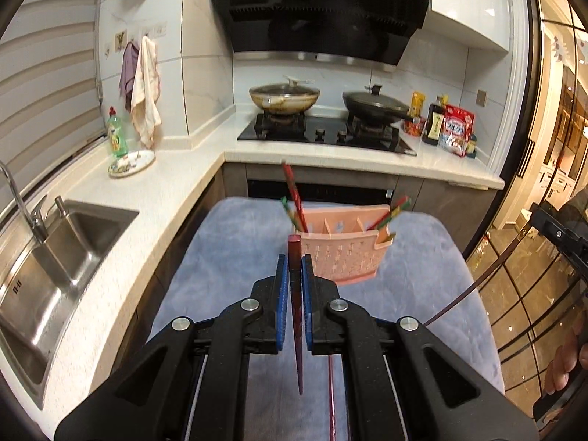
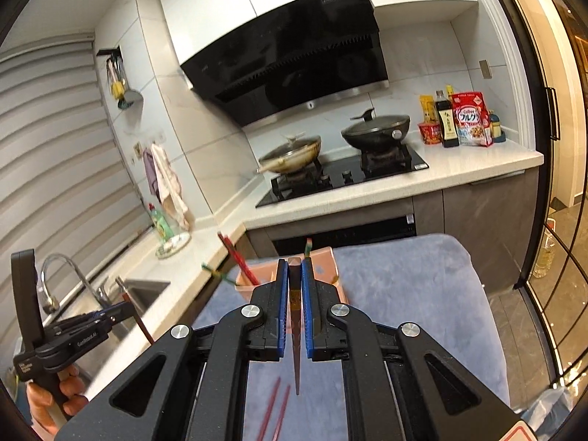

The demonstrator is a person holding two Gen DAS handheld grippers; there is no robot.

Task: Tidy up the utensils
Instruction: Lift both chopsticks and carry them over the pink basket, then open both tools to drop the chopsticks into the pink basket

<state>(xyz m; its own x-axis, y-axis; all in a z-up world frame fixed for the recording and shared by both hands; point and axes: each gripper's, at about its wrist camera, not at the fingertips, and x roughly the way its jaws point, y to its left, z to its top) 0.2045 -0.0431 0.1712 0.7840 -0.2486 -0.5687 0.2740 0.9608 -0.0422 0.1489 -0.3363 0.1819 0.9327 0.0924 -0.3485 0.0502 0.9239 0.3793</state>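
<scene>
My left gripper (image 1: 295,261) is shut on a dark red chopstick (image 1: 298,330) that runs upright between the blue pads. Just beyond it stands a pink utensil holder (image 1: 343,257) on the grey-blue cloth (image 1: 235,257), with red and green chopsticks (image 1: 294,198) leaning in its end compartments. My right gripper (image 2: 295,265) is shut on a brown chopstick (image 2: 295,349), in front of the same pink holder (image 2: 253,281). Two red chopsticks (image 2: 273,409) lie on the cloth below. The left gripper (image 2: 123,310) shows at the left of the right wrist view with its chopstick.
A steel sink (image 1: 55,257) and faucet (image 1: 22,198) lie to the left. Behind the table is a stove (image 1: 323,134) with two lidded pans. A green soap bottle (image 1: 117,134), a plate (image 1: 131,163), and bottles and packets (image 1: 446,126) stand on the counter. Glass doors (image 1: 544,257) close the right.
</scene>
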